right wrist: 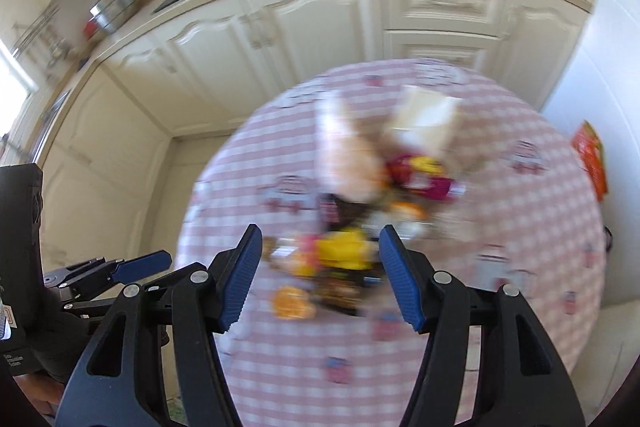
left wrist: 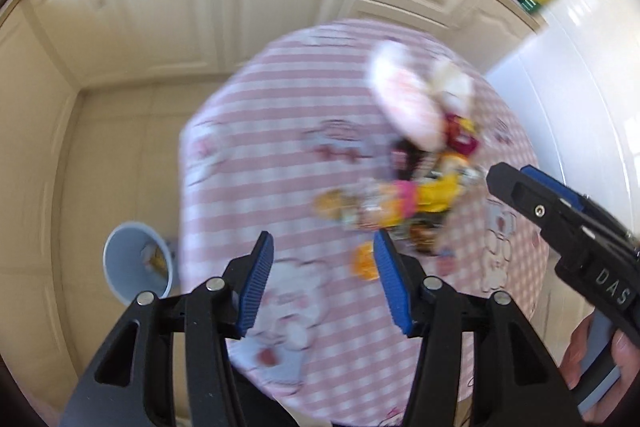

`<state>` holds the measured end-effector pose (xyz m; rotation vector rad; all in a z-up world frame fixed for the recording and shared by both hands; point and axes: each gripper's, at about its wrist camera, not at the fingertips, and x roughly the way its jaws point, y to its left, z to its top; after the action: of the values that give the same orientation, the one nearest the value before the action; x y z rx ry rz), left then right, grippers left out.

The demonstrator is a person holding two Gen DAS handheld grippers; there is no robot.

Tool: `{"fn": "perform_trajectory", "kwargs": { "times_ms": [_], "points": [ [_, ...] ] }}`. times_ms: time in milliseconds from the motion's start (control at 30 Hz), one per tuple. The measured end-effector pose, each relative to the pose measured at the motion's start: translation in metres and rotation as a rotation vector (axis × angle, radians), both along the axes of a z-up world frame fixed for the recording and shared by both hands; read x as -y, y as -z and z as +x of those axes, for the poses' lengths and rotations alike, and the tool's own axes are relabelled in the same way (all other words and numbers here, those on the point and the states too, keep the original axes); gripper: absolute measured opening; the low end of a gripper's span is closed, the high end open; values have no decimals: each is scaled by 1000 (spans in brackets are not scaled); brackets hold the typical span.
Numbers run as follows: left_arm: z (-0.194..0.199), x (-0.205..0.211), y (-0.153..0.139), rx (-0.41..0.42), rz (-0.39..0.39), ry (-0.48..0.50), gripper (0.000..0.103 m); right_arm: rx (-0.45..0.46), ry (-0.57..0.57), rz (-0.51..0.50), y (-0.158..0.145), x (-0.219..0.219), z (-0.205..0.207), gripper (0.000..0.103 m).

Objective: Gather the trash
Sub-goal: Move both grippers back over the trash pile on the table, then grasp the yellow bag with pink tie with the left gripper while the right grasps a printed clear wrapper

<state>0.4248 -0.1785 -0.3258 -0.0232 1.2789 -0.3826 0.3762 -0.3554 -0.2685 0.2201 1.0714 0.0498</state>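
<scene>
Left wrist view: left gripper [left wrist: 323,267] and right gripper [right wrist: 320,269] jaws apart, empty, above trash pile [right wrist: 352,235].

Empty left tool [left wrist: 322,277] above checked table [left wrist: 248,147], trash pile [left wrist: 404,203].

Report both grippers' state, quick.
Left gripper: open, nothing between its pads.
Right gripper: open, nothing held, above the trash pile.
</scene>
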Motion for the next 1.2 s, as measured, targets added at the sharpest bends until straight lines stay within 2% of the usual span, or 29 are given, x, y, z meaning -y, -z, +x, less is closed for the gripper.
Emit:
{"fn": "perform_trajectory", "kwargs": {
  "times_ms": [133, 333, 600, 633, 667, 800, 967, 1033, 1133, 1200],
  "points": [
    [-1, 44, 13, 19, 59, 75, 51, -35, 63, 30, 13, 43, -7, 58],
    [6, 74, 32, 29, 121, 128, 51, -96, 106, 96, 35, 80, -8, 58],
    [21, 89, 52, 11, 153, 166, 51, -150, 105, 144, 61, 86, -5, 58],
    [22, 90, 54, 13, 157, 164, 46, -153, 109, 157, 65, 87, -4, 58],
    [23, 90, 55, 7, 146, 165, 42, -158, 112, 166, 68, 88, -2, 58],
    [24, 88, 55, -4, 113, 143, 38, -165, 131, 208, 77, 89, 7, 58],
    [23, 65, 43, -26, -10, 48, 37, -167, 175, 280, 86, 90, 19, 58],
    [22, 55, 36, -22, -43, 14, 37, -159, 187, 278, 86, 89, 22, 58],
    [23, 42, 28, -7, -53, -20, 37, -165, 197, 262, 89, 87, 28, 57],
    [24, 36, 25, 1, -53, -33, 37, -172, 195, 261, 90, 85, 30, 36]
  ]
}}
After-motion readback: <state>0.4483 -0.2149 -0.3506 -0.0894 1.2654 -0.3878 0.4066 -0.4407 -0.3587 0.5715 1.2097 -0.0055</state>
